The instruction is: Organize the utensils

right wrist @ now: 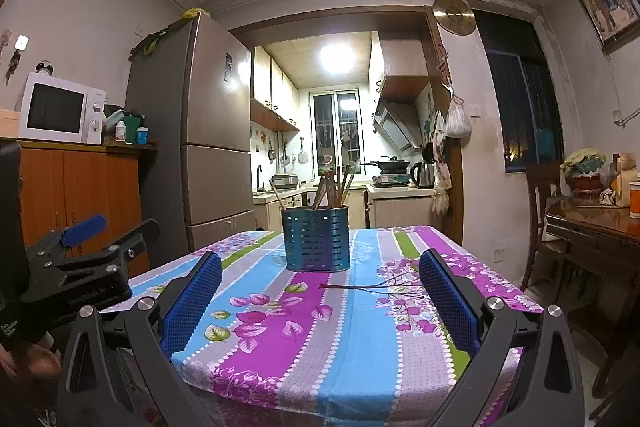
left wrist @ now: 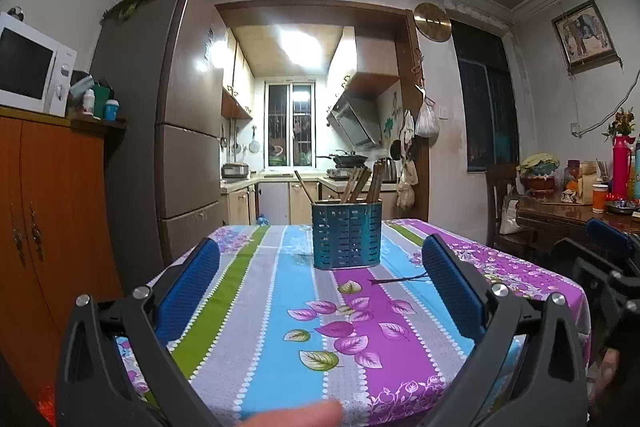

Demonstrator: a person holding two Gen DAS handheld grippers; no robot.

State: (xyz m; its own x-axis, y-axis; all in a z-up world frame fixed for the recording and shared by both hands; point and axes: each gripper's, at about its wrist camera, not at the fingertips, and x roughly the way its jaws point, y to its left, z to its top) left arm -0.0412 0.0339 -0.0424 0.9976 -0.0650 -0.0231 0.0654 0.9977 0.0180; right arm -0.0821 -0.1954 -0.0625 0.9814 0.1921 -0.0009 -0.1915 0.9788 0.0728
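A blue perforated utensil holder (left wrist: 346, 235) stands at the far middle of the table with several brown chopsticks (left wrist: 360, 183) upright in it; it also shows in the right wrist view (right wrist: 316, 239). One loose dark chopstick (left wrist: 400, 279) lies flat on the cloth in front of the holder, toward its right, and shows in the right wrist view (right wrist: 370, 286). My left gripper (left wrist: 320, 283) is open and empty over the near table edge. My right gripper (right wrist: 320, 295) is open and empty, to the right of the left one.
The table carries a striped floral cloth (left wrist: 280, 327). A fridge (left wrist: 188, 131) and an orange cabinet (left wrist: 48, 227) with a microwave (left wrist: 32, 67) stand to the left. A wooden chair (right wrist: 540, 219) and a cluttered side table (right wrist: 596, 223) stand to the right.
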